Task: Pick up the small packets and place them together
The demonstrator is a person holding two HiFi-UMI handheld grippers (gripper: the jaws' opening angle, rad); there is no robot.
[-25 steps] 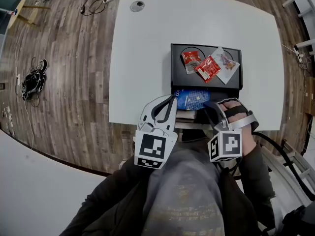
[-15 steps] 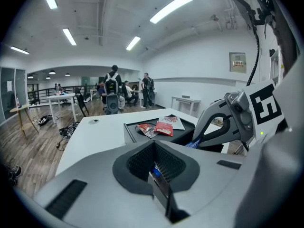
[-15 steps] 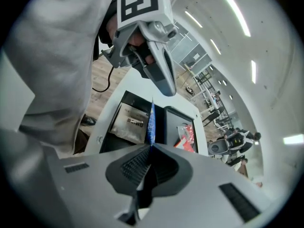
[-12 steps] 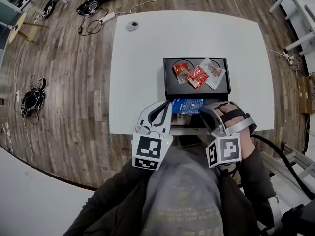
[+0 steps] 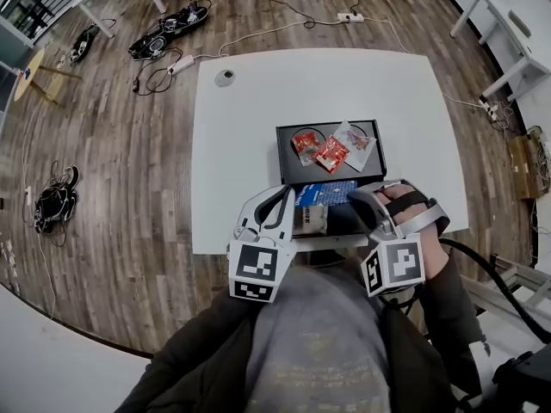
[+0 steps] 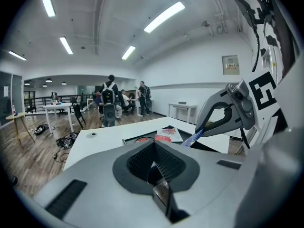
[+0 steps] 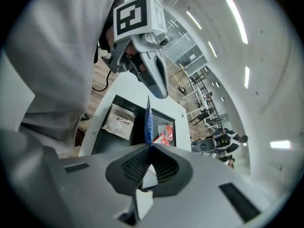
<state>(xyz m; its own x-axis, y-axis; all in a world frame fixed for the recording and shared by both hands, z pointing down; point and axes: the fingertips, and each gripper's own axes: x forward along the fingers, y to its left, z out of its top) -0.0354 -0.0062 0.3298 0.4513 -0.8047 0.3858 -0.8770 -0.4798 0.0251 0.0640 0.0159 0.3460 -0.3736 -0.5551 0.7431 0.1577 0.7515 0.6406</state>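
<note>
The right gripper (image 5: 355,198) has lifted the blue packet (image 5: 325,193) clear of the black tray (image 5: 284,157), uncovering 1 grey packet (image 5: 310,220). The left gripper (image 5: 291,198) has risen too.

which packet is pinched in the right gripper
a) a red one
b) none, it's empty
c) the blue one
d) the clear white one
c: in the right gripper view the right gripper has its jaws closed on the blue packet, seen edge-on, while the red packets lie in the black tray.
</note>
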